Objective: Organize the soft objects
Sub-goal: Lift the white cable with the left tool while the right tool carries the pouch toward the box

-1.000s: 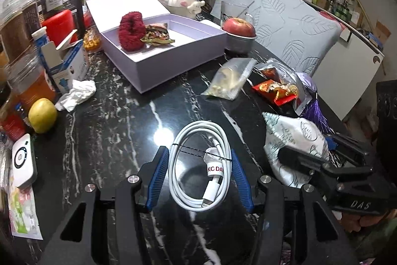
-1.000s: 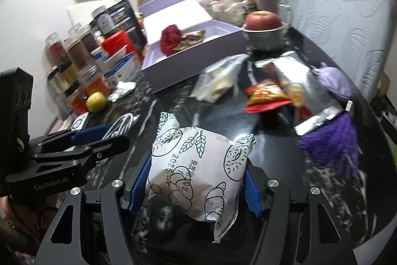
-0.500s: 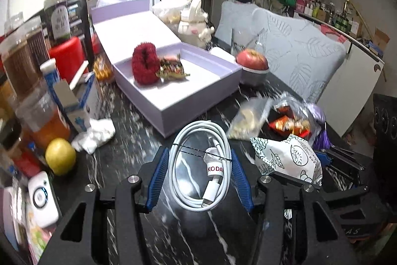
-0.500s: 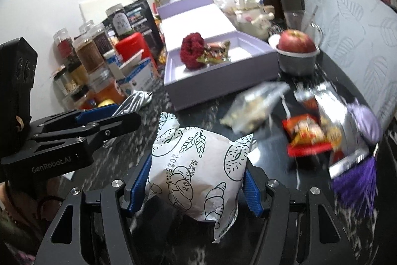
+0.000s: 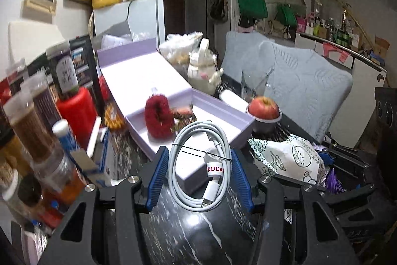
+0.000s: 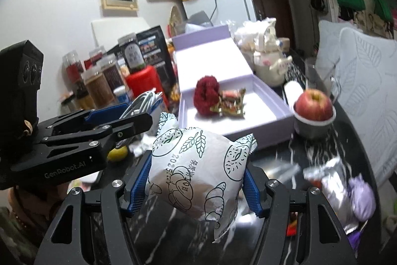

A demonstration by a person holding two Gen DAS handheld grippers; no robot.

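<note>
My left gripper (image 5: 198,170) is shut on a coiled white cable (image 5: 196,163) and holds it in the air just in front of the open lilac box (image 5: 218,116). My right gripper (image 6: 196,178) is shut on a white bread packet (image 6: 198,165) with green leaf prints, also lifted, short of the box (image 6: 248,101). Inside the box lie a red fluffy scrunchie (image 5: 158,116) and a snack wrapper (image 6: 230,101). The left gripper with the cable shows at the left of the right wrist view (image 6: 139,113). The packet shows at the right of the left wrist view (image 5: 287,158).
An apple in a metal bowl (image 6: 314,108) stands right of the box. Jars and a red canister (image 5: 74,106) crowd the left. A cream teapot (image 6: 268,66) stands behind the box. Foil packets and a purple pouch (image 6: 359,195) lie at the right on the black marble table (image 6: 322,155).
Both grippers have lifted off the table with their loads and moved forward toward the lilac box, which now sits much nearer in both views.
</note>
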